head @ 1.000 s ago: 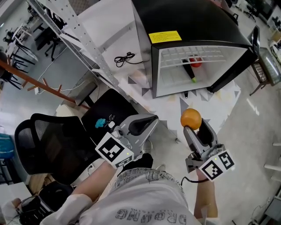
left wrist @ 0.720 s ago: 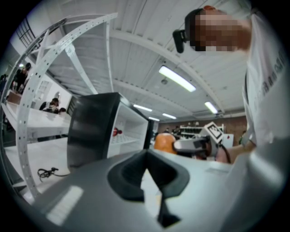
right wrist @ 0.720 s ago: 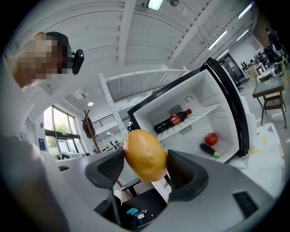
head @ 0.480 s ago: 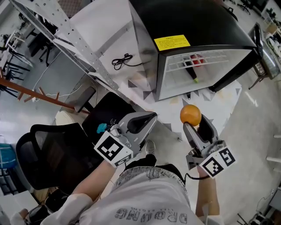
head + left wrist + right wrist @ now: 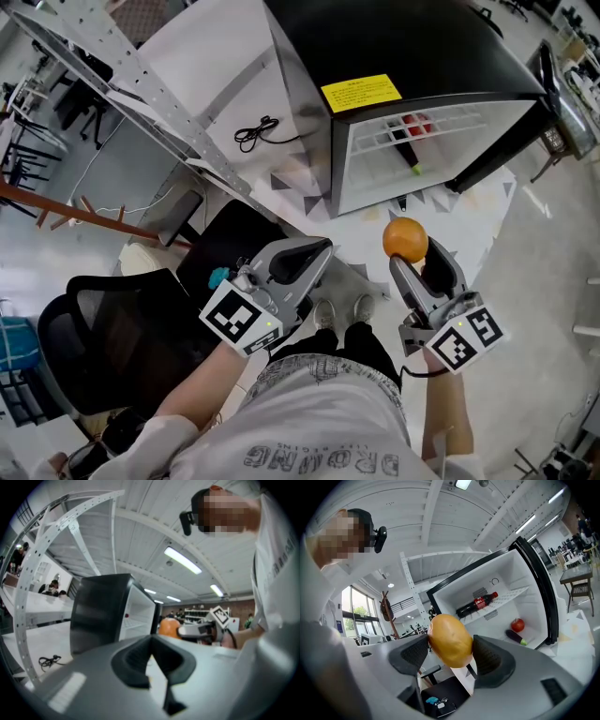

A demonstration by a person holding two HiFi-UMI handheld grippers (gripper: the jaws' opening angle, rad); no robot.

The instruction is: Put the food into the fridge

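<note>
The black fridge (image 5: 422, 56) stands open on the floor, its white inside facing the person. A black office chair (image 5: 112, 328) is at the left, near the left gripper (image 5: 317, 251). This gripper has its jaws pressed together with nothing between them. The right gripper (image 5: 419, 261) grasps an orange (image 5: 450, 640): the fruit sits between the two dark pads (image 5: 410, 656) near their tips, touches both, and rises above them. The orange is in front of the fridge, well apart from it. Inside, a cola bottle (image 5: 477, 604) lies on the shelf; below lie an eggplant (image 5: 515, 637) and a red apple (image 5: 517, 624).
</note>
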